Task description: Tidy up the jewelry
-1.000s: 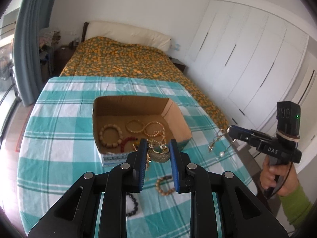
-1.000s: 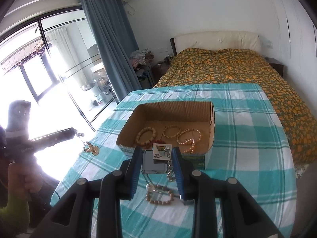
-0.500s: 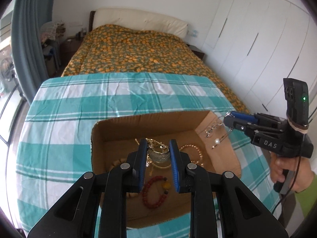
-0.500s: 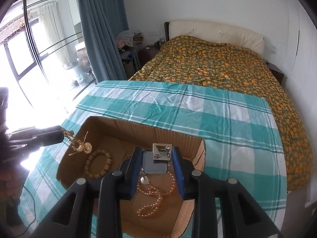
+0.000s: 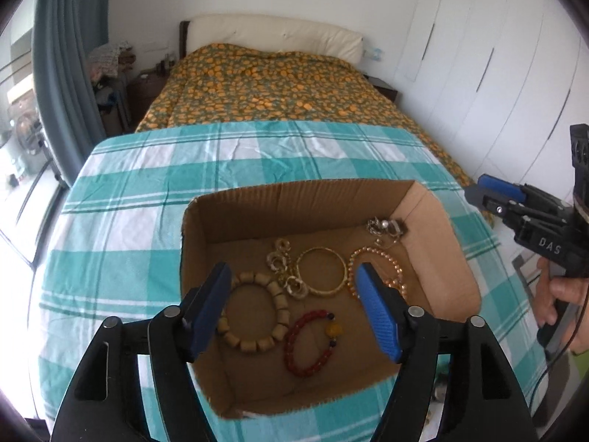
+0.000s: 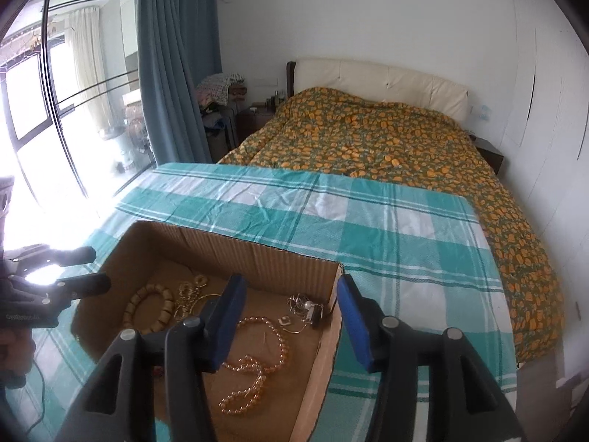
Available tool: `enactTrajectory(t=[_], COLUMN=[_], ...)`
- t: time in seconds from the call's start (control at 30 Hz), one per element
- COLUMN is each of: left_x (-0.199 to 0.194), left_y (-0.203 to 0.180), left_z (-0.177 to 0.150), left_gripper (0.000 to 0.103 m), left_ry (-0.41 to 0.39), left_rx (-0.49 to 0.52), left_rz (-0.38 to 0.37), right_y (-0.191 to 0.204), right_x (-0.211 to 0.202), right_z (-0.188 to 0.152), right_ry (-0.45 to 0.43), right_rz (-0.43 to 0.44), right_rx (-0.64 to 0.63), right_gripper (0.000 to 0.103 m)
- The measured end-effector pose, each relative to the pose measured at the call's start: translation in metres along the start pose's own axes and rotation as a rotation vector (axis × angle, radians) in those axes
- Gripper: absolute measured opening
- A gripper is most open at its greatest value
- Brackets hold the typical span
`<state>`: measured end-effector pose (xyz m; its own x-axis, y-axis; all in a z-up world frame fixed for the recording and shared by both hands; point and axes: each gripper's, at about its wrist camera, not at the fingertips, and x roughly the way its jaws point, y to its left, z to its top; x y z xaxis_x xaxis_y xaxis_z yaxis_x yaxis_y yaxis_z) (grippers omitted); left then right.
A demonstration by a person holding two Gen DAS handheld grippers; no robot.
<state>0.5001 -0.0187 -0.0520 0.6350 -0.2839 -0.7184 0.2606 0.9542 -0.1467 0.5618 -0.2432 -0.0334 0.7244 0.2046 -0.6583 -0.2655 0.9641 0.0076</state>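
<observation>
An open cardboard box [image 5: 294,199] sits on the checked tablecloth. Inside lie a wooden bead bracelet [image 5: 254,309], a red bead bracelet [image 5: 309,342], a gold bangle [image 5: 322,270], a gold chain piece [image 5: 283,269], an amber bead necklace [image 5: 379,265] and a silver piece with a pearl [image 5: 384,226]. My left gripper [image 5: 292,294] hovers over the box, jaws opening, nothing between them. My right gripper [image 6: 291,313] hangs over the box's right corner [image 6: 337,269], jaws opening too and empty; the bead necklace [image 6: 257,353] and silver piece [image 6: 305,309] lie below it.
The table's teal and white checked cloth [image 5: 257,154] stretches beyond the box. A bed with an orange-patterned cover [image 5: 268,84] stands behind it. White wardrobe doors [image 5: 497,73] line the right wall; a blue curtain [image 6: 173,62] and a window are on the left.
Both grippers moved forward and down over the box. The left let go of the gold chain piece, the right of the silver piece; both now lie in the box, jaws spread.
</observation>
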Motion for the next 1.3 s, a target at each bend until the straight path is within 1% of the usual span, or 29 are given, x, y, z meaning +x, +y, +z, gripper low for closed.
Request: enactTrajectory(t=[0.07, 0.13, 0.27, 0.33, 0.43, 0.5, 0.57, 0.67, 0.8, 0.9, 1.03, 1.2, 1.3], left_x=[-0.029, -0.056, -0.092, -0.103, -0.11, -0.109, -0.101, -0.087, -0.073, -0.068, -0.066, -0.062, -0.06], left_y=[-0.005, -0.01, -0.012, -0.01, -0.009, -0.007, -0.004, 0.0, -0.002, -0.001, -0.001, -0.008, -0.008], left_z=[-0.02, -0.048, -0.119, -0.159, -0.209, -0.232, -0.249, -0.262, -0.274, -0.275, -0.277, -0.278, -0.278], left_gripper=[0.085, 0.089, 0.092, 0.092, 0.092, 0.092, 0.092, 0.092, 0.092, 0.092, 0.092, 0.095, 0.099], left_ry=[-0.023, -0.036, -0.016, 0.003, 0.016, 0.012, 0.028, 0.047, 0.054, 0.06, 0.065, 0.088, 0.097], left_rx=[0.032, 0.061, 0.062, 0.041, 0.004, -0.027, -0.055, -0.099, -0.081, -0.084, -0.072, -0.045, -0.039], left_rz=[-0.006, -0.008, -0.009, 0.014, 0.065, 0.084, 0.112, 0.121, 0.152, 0.161, 0.173, 0.209, 0.21], right_y=[0.004, 0.008, 0.017, 0.025, 0.04, 0.051, 0.062, 0.071, 0.077, 0.077, 0.071, 0.07, 0.069], right_x=[-0.032, -0.065, -0.121, -0.142, -0.159, -0.162, -0.16, -0.149, -0.128, -0.117, -0.11, -0.11, -0.11], right_z=[-0.011, -0.028, -0.08, -0.115, -0.168, -0.201, -0.23, -0.26, -0.285, -0.29, -0.295, -0.297, -0.297], right_ry=[-0.041, -0.077, -0.096, -0.095, -0.075, -0.048, -0.014, 0.035, 0.108, 0.141, 0.163, 0.16, 0.157], right_rz=[0.002, -0.006, -0.015, -0.032, -0.082, -0.088, -0.087, -0.091, -0.092, -0.102, -0.115, -0.125, -0.121], right_rx=[-0.012, -0.023, 0.003, 0.014, 0.019, 0.024, 0.029, 0.046, 0.046, 0.045, 0.078, 0.088, 0.094], right_gripper=[0.061, 0.063, 0.063, 0.063, 0.063, 0.063, 0.063, 0.063, 0.063, 0.063, 0.063, 0.063, 0.063])
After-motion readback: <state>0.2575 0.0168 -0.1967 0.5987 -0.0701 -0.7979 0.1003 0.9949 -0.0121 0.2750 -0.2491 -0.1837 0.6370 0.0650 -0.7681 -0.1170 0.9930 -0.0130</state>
